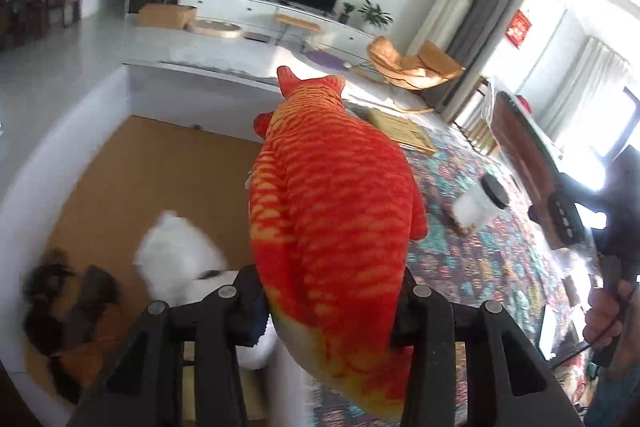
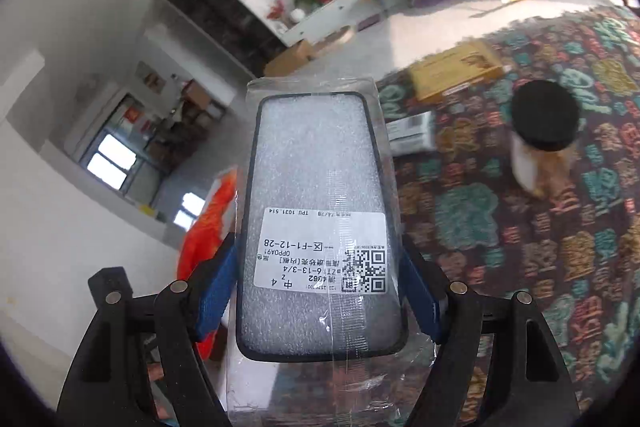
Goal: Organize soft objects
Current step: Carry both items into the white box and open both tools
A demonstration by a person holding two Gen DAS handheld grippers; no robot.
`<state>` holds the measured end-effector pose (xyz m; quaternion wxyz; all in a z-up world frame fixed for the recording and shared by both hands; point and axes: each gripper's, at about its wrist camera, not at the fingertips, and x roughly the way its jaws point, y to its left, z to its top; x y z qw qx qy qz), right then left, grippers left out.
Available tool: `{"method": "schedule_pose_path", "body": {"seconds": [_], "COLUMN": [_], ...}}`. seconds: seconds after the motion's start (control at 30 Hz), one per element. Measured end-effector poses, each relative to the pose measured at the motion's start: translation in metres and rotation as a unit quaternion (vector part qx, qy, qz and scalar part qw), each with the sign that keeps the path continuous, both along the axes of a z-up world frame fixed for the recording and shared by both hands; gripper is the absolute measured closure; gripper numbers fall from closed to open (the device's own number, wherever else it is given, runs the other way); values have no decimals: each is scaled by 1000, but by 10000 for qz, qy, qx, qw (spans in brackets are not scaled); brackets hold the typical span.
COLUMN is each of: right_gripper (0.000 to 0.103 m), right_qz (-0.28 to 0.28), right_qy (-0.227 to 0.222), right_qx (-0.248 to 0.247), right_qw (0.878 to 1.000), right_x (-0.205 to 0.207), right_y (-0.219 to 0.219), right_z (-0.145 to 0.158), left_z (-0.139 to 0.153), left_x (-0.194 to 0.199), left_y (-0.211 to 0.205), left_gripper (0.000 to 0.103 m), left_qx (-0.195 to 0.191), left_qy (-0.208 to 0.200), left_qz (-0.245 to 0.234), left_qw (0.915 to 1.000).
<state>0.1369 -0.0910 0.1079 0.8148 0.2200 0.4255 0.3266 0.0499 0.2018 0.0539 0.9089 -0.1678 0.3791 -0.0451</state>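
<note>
My left gripper point(image 1: 326, 301) is shut on an orange-red plush fish point(image 1: 328, 195) and holds it in the air above a cardboard box point(image 1: 160, 183). A white fluffy toy point(image 1: 180, 259) and dark and orange soft items point(image 1: 72, 311) lie in the box. My right gripper point(image 2: 320, 295) is shut on a phone case in a clear plastic bag point(image 2: 320, 187), held up above the patterned tablecloth point(image 2: 520, 227). The plush fish shows at the left in the right wrist view point(image 2: 212, 223).
A white cup with a black lid point(image 1: 484, 203) stands on the patterned tablecloth point(image 1: 460, 259); it also shows in the right wrist view point(image 2: 540, 135). A flat yellow box point(image 2: 456, 71) and a small white box point(image 2: 412, 131) lie farther back. The person's right hand point(image 1: 608, 311) is at the right.
</note>
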Motion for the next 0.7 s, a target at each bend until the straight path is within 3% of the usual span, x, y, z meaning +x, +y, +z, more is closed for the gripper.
{"method": "schedule_pose_path", "body": {"seconds": [0.03,0.1,0.17,0.27,0.37,0.53,0.63,0.7], "right_gripper": [25,25,22,20,20,20,20,20], "right_qz": [300,812,1136,1563,1561,1362,896,392], "right_qy": [-7,-18,-30,167,216,-224,-767,-954], "right_qx": [79,155,60,-191,-36,-203,-1195,-1975], "right_qw": [9995,9966,9935,9874,9875,9902,9858,9749], "right_x": [-7,-21,-32,-39,-44,-52,-58,-55], "right_y": [34,97,153,208,205,162,132,102], "right_z": [2,0,-9,-35,-51,-52,-61,-82], "left_z": [1,-3,-13,-31,-42,-43,-31,-19], "left_x": [-10,-29,-44,-61,-70,-66,-61,-55], "left_y": [21,61,97,136,150,131,96,62], "left_gripper": [57,37,25,22,22,22,22,22], "left_qx": [182,474,534,546,491,568,409,368], "left_qy": [36,111,238,490,541,233,-54,-220], "left_qz": [267,774,1230,1820,2113,2002,1562,1112], "left_qw": [9995,9958,9907,9806,9747,9778,9869,9929]}}
